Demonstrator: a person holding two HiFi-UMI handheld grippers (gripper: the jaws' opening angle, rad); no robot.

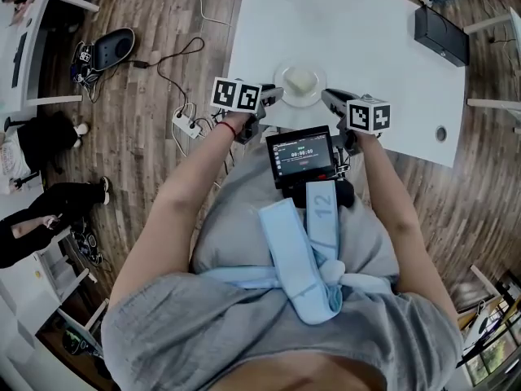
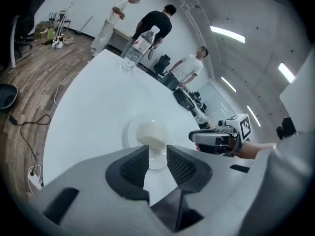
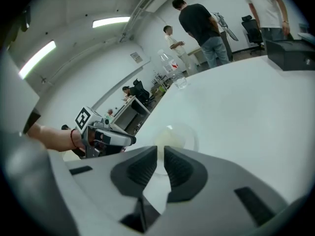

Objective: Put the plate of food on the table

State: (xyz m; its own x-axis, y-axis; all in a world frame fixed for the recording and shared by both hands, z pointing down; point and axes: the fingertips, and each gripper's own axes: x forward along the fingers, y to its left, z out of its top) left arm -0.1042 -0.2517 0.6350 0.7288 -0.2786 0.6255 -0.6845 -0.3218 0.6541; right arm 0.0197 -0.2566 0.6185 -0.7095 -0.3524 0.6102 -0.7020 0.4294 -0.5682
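The plate (image 1: 282,76) sits flat on the white table (image 1: 366,39), close to the near edge, with a pale lump of food (image 1: 300,81) in its middle. It lies between the two grippers. The left gripper (image 1: 275,96) is at its left rim and the right gripper (image 1: 327,98) at its right rim, and each tip touches or nearly touches the plate.

In the left gripper view the jaws of the left gripper (image 2: 157,154) stand a narrow gap apart. The plate's near rim (image 2: 129,134) shows just ahead of and below the tips, and nothing is clamped between them. The right gripper (image 3: 160,156) has an even slimmer gap, and the plate (image 3: 189,134) again lies just beyond its tips. I judge that neither gripper is pinching anything.

To my eye the plate is already down, so what matters now is a clean release. Both grippers should draw straight back and slightly up, together and at the same pace, so that neither tip catches the rim and spins the plate or drags it toward the near edge. The plate looks thin and smooth and would slide easily on this table, so a sideways nudge is the main risk. If it needs to sit further in, an even push from both sides would do better than a push from one side. The water bottle (image 2: 137,48) stands far ahead of the left gripper and is no obstacle.
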